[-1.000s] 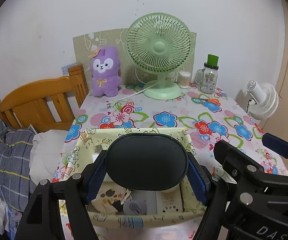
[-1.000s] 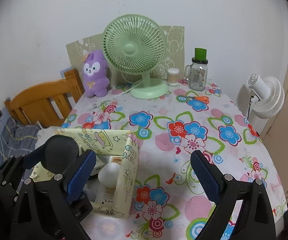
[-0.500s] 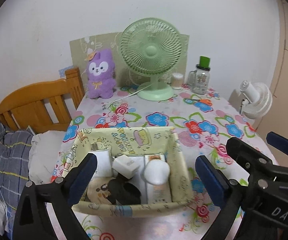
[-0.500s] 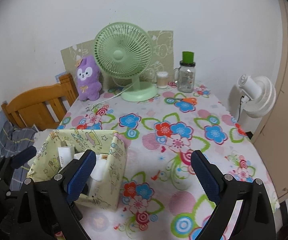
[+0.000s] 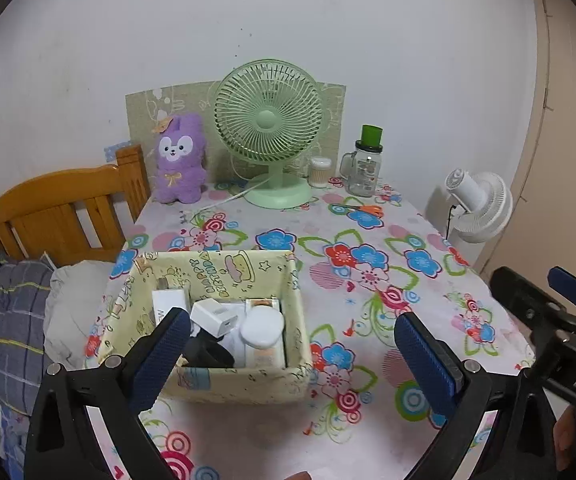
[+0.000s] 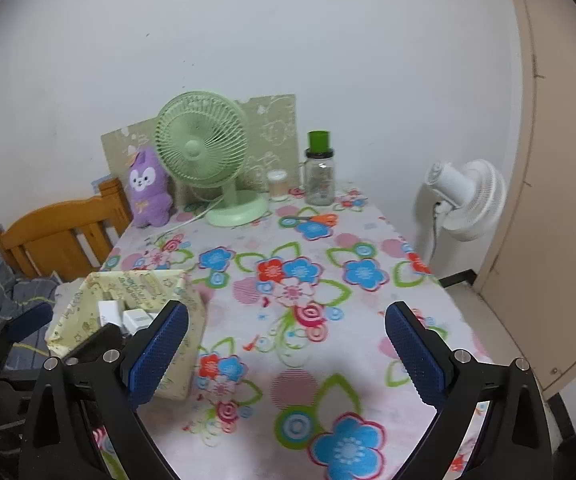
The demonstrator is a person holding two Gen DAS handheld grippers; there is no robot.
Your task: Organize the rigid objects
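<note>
1. Hovering over the pale yellow printed fabric storage box (image 5: 224, 280), the left gripper (image 5: 292, 354) has its blue-padded jaws wide apart with nothing between them.
2. The right gripper (image 6: 286, 354) also has its jaws apart and empty, above bare floral tablecloth on the table (image 6: 308, 280).
3. The box sits on the table's near left part and holds the rigid items: a white square plug-like charger (image 5: 217, 316), a white rounded smooth plastic piece (image 5: 262, 326), a white carton (image 5: 168, 304) and a dark matte black object (image 5: 208, 354) at the front.
4. Step, as judged: a drop into the box looks finished; the sorting seems largely done.
5. The next move likely calls for finding any leftover hard item; orange-handled scissors (image 5: 364, 210) lie far back near the glass mug jar with a green lid (image 5: 364, 168).
6. The box's walls look soft and floppy; the contents are hard and smooth.
</note>
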